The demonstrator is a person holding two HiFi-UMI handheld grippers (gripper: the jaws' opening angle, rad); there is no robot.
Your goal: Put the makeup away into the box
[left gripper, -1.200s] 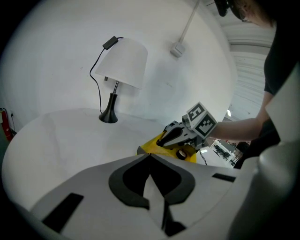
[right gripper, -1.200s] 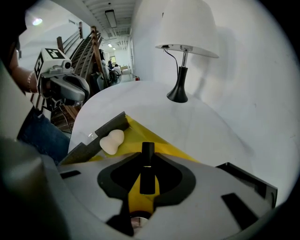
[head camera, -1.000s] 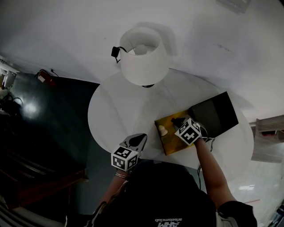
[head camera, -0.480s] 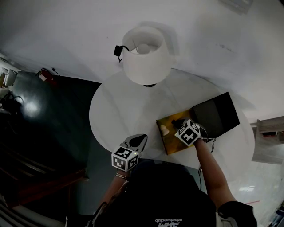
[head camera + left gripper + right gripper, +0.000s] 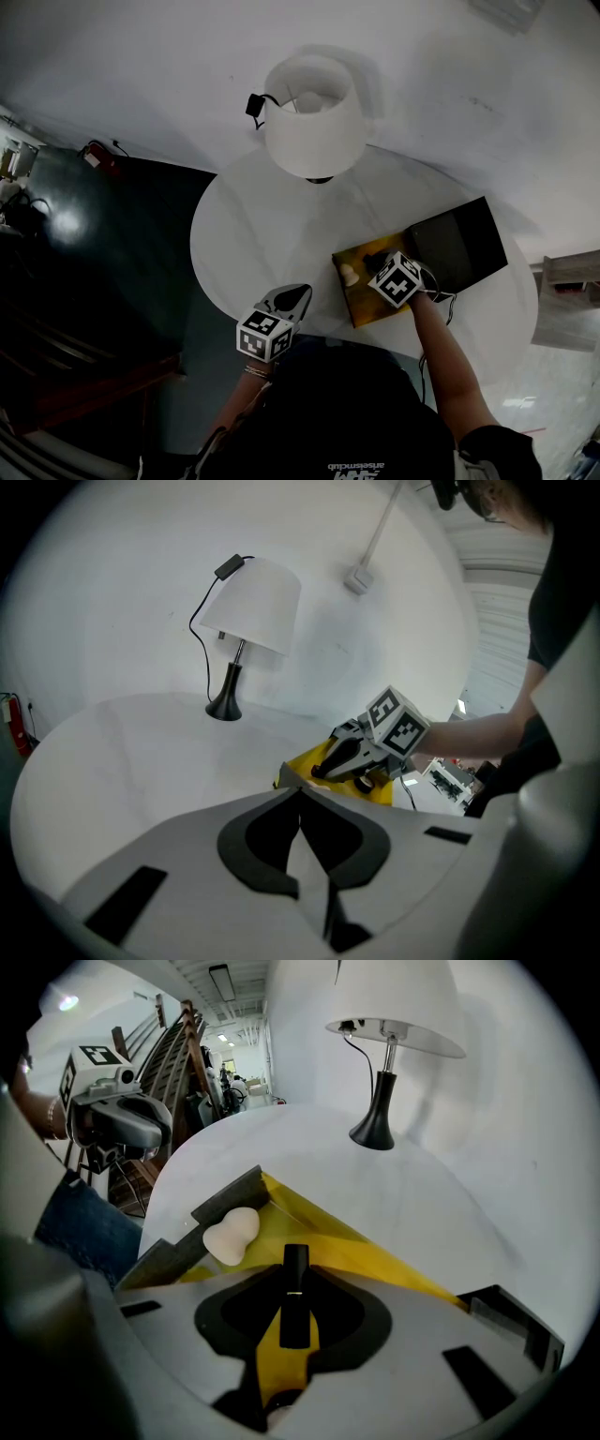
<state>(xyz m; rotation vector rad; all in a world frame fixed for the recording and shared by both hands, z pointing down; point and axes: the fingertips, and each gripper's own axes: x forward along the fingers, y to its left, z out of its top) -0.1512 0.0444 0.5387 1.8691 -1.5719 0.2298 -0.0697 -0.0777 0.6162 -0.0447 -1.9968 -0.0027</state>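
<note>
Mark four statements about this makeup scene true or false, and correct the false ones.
1. The right tongs grip a black tube. True.
2. The left tongs hold the sponge. False: they are shut and empty; the sponge lies in the box.
3. The box is closed. False: its lid lies open beside it.
4. A lamp stands on the table. True.
</note>
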